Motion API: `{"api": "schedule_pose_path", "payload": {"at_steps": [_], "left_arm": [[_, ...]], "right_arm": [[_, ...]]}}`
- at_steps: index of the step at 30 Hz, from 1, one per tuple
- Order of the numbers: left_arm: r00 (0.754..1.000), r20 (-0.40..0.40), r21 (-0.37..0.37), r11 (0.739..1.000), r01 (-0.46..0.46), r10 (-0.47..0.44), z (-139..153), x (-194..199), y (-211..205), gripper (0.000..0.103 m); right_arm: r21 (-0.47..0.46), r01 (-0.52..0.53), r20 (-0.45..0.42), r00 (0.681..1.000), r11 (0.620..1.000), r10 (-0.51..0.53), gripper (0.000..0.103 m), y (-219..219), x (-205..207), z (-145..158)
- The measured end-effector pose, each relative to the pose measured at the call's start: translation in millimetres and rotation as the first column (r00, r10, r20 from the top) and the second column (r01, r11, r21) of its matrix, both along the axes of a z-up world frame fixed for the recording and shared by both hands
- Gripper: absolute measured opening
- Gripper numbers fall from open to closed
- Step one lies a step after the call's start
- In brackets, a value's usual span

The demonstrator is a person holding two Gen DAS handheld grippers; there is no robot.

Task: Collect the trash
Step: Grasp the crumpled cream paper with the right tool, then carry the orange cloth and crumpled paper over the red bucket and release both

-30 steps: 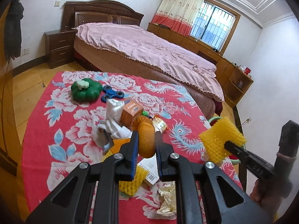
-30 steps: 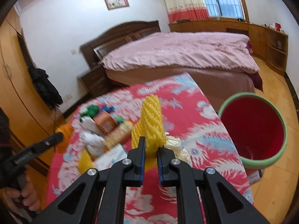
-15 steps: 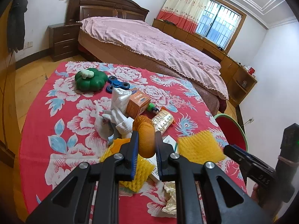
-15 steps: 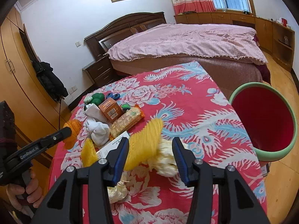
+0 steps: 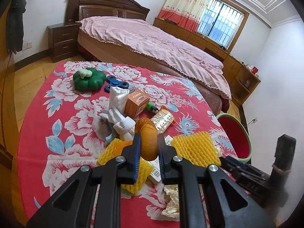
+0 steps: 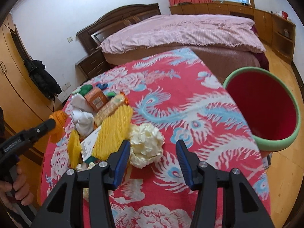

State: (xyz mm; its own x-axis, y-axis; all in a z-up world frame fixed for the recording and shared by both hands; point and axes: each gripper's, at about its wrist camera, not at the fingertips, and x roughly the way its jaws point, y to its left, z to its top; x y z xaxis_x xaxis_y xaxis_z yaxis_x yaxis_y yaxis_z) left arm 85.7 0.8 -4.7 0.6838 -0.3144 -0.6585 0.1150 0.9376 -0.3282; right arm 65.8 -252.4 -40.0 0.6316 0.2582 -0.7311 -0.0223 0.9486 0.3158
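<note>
Yellow foam net (image 6: 114, 131): dropped from right gripper (image 6: 153, 160) since prior frame, now lying on tablecloth (image 6: 190, 98) w/ other trash, not in red bin (image 6: 266, 110). R jaws wide, empty. Left gripper (image 5: 149, 148) clamps orange net (image 5: 148, 140); bin trip pending.

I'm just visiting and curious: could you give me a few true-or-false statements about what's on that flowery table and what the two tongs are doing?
1. The left tongs grip an orange net. True.
2. The right tongs hold the yellow foam net. False: they are open and empty; it lies on the table.
3. The red bin stands on the table. False: it stands beside the table.
4. A green pumpkin toy sits on the cloth. True.
</note>
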Motion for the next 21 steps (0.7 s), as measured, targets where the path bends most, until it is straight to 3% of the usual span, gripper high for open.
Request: {"api": "schedule_pose_path", "payload": {"at_steps": [3,5,10,11,12,21], "left_arm": [[1.0,-0.002,0.003,1.0,0.005,-0.005,0,0,-3,0.016],[1.0,-0.002,0.008,1.0,0.008,-0.008,1,0,-5,0.016],[1.0,0.005,0.015,1.0,0.018,-0.018,4,1,-11,0.016],[1.0,0.007,0.017,1.0,0.021,-0.021,5,1,-12,0.016],[1.0,0.008,0.018,1.0,0.024,-0.024,5,2,-13,0.016],[0.997,0.019,0.024,0.996,0.08,-0.081,14,4,-37,0.016]], "right_arm": [[0.022,-0.022,-0.023,0.999,1.0,0.022,0.053,5,7,-9],[0.044,-0.03,-0.035,0.999,0.999,0.031,0.038,7,10,-14],[0.03,-0.017,0.003,1.0,0.999,0.017,0.029,4,7,-6],[0.025,-0.01,0.01,1.0,1.0,0.01,0.016,3,7,-4],[0.017,0.007,0.02,1.0,1.0,-0.008,0.013,-1,5,-1],[-0.015,0.097,0.108,0.99,0.995,-0.095,0.012,-31,-8,28]]}}
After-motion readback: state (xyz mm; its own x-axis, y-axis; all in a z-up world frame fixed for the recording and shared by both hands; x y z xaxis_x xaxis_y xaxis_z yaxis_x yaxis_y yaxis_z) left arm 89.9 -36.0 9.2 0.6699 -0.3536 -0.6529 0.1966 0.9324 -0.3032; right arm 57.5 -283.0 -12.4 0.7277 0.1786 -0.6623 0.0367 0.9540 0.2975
